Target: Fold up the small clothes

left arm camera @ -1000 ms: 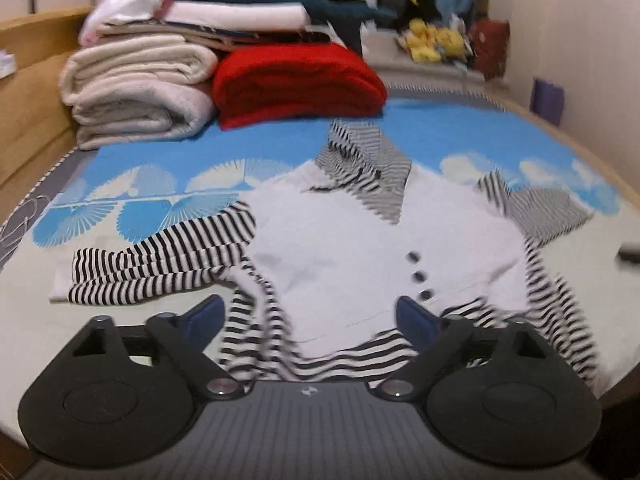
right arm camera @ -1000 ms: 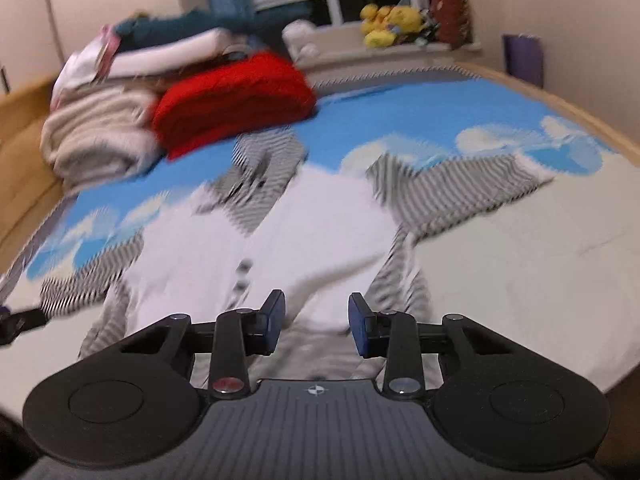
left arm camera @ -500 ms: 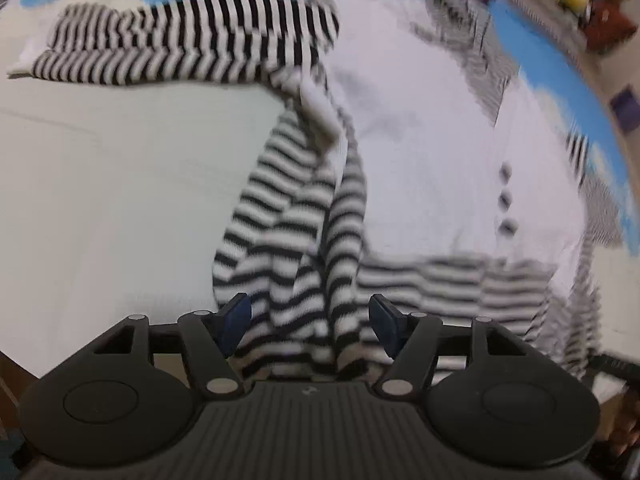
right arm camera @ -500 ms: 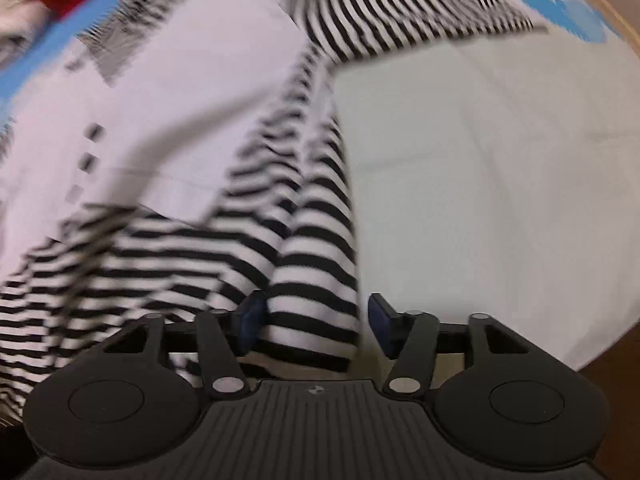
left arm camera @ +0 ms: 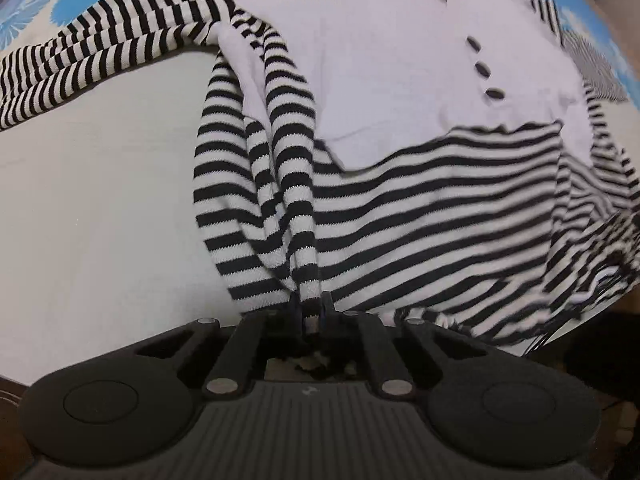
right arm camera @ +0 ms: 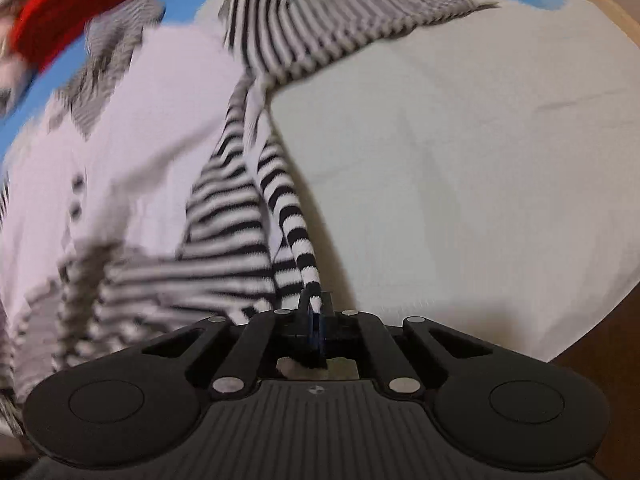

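On the bed (left arm camera: 100, 184), both grippers' fingers (left arm camera: 294, 306) pinch the striped top (left arm camera: 400, 216).

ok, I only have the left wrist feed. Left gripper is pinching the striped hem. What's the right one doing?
Observer: The right gripper is shut on a narrow striped fold of the garment at its other bottom corner.
Operator: Anything past that corner?
Observer: Bare pale sheet, then a wooden bed edge.
Operator: Other sleeve flat?
Observer: The striped sleeve lies spread toward the far blue print, blurred.
Operator: Anything else up there?
Observer: A red folded textile at the top left.
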Demonstrator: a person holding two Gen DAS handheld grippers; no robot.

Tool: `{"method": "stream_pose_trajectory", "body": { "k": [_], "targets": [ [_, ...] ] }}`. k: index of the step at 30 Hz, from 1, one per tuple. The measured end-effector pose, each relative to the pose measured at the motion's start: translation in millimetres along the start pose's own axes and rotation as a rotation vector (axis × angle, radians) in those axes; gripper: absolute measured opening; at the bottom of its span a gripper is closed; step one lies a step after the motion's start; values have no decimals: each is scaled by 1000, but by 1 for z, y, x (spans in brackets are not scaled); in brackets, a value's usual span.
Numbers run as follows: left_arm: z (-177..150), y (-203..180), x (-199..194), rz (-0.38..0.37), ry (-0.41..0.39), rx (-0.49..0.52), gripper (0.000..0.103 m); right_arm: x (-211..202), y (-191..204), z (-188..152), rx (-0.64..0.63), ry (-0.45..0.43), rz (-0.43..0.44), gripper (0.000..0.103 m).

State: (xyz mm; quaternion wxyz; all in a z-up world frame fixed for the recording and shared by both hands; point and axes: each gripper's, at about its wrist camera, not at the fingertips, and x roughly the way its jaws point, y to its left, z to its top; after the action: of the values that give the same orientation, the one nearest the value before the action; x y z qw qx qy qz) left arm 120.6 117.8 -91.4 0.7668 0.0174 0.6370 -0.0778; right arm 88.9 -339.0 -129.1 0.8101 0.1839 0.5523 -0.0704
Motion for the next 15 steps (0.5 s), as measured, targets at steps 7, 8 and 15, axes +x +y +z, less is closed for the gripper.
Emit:
{"method": "stream_pose_trajectory", "body": {
  "k": [7, 8, 15],
  "targets": [
    [1, 7, -39, -32, -202, -54, 33, -41, 19, 7, -76, -225, 163, 38],
    [1, 7, -43, -60, -221, -53, 33, -42, 27, 7, -107, -222, 209, 41],
    [2, -23, 1, 53, -21, 73, 32, 7, 78, -21, -391, 62, 89, 44]
  ]
}}
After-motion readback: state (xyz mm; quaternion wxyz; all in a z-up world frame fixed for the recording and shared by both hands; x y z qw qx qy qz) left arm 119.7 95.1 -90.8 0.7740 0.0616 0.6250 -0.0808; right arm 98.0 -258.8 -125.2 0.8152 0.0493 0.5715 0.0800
